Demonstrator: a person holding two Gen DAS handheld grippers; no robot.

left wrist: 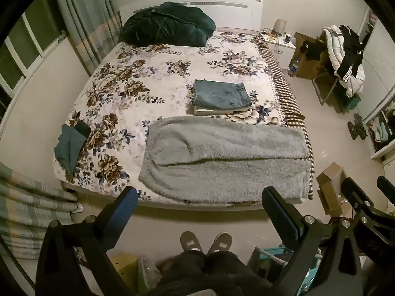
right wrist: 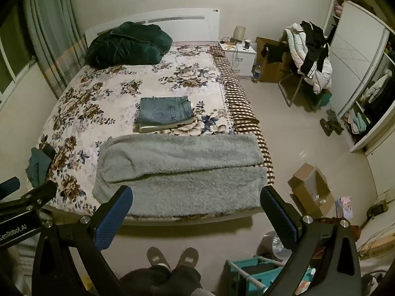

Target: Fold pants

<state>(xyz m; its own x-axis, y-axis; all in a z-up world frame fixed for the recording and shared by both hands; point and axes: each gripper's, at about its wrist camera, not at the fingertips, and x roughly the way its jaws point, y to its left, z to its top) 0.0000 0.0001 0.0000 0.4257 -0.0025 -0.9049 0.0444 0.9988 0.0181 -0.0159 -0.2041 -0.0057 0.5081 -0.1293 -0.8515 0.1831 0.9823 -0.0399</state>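
A box [right wrist: 311, 189] sits open on the floor, and both grippers [left wrist: 200, 197] [right wrist: 196, 196] hang wide open, empty, near the grey pants [right wrist: 180, 172].

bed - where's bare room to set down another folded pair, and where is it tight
The widest free patch of the bed lies between the dark green bundle at the headboard, the folded jeans stack and the small teal garment at the left edge. The near edge is crowded: the grey fleece pants cover it, almost up to the jeans stack.
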